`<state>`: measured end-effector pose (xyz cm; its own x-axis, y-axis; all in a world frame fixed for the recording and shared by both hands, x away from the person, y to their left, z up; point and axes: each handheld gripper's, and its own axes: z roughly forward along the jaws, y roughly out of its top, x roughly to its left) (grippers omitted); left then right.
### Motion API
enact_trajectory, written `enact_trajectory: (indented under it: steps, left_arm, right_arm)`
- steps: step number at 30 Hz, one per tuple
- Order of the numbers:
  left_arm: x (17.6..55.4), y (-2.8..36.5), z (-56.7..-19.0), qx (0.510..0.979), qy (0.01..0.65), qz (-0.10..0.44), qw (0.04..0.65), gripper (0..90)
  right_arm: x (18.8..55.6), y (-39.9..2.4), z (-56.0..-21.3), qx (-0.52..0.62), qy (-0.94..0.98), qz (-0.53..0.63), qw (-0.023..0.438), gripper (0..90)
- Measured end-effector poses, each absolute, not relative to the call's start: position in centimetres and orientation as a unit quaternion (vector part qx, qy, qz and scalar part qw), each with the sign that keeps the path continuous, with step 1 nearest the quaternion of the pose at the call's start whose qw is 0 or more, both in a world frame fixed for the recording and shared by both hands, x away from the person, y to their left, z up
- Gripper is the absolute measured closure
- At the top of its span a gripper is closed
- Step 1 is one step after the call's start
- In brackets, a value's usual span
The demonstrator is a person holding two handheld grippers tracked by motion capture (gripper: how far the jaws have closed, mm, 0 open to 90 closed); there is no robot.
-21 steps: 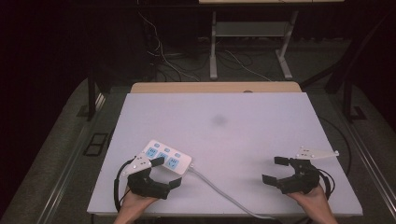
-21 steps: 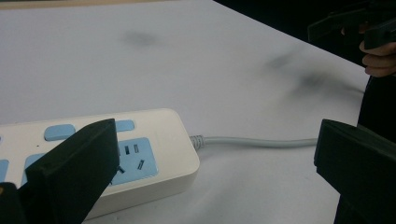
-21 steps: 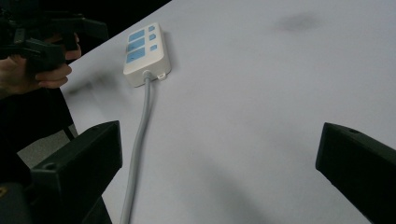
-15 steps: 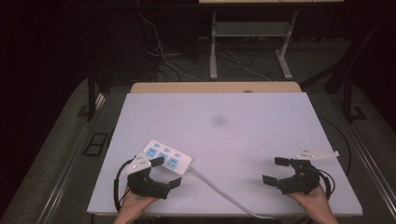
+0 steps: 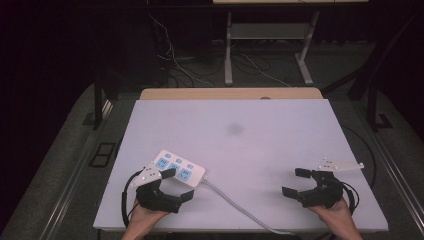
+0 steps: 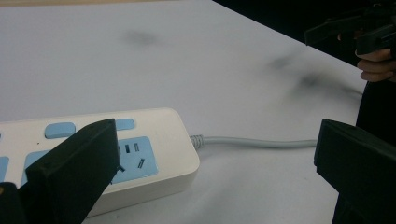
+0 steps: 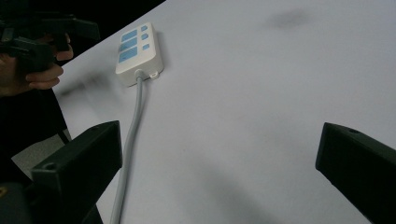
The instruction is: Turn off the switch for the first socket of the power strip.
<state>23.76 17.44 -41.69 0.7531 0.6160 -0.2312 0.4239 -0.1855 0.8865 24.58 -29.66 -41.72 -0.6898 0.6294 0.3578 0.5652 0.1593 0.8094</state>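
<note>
- The power strip (image 5: 178,172) lies flat near the front left corner of the surface (image 5: 250,145), its grey cord (image 5: 240,207) running off the front edge.
- We hold the left gripper (image 5: 172,185) right at the strip's near end, fingers spread wide and gripping nothing; one finger (image 6: 74,168) hangs over a socket, the other stands out beyond the cord.
- We judge the risk is a bad bite: closing here could catch only the strip's rounded end, so it slides or twists away.
- The cord could drag and pull the strip askew if lifted.
- The right gripper (image 5: 300,182) waits well to the right of the strip, fingers open and empty.
- Beyond the strip the surface lies bare; its left and front edges are close.
</note>
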Motion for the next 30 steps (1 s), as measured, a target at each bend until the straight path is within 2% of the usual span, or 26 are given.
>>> enact_trajectory:
  steps: [30]
  left_arm:
    - [24.5,18.0,-39.6,0.774,0.342,0.093,0.524,0.0]
  right_arm:
    - [24.6,-29.7,-41.9,0.396,0.762,0.511,0.04,0.3]
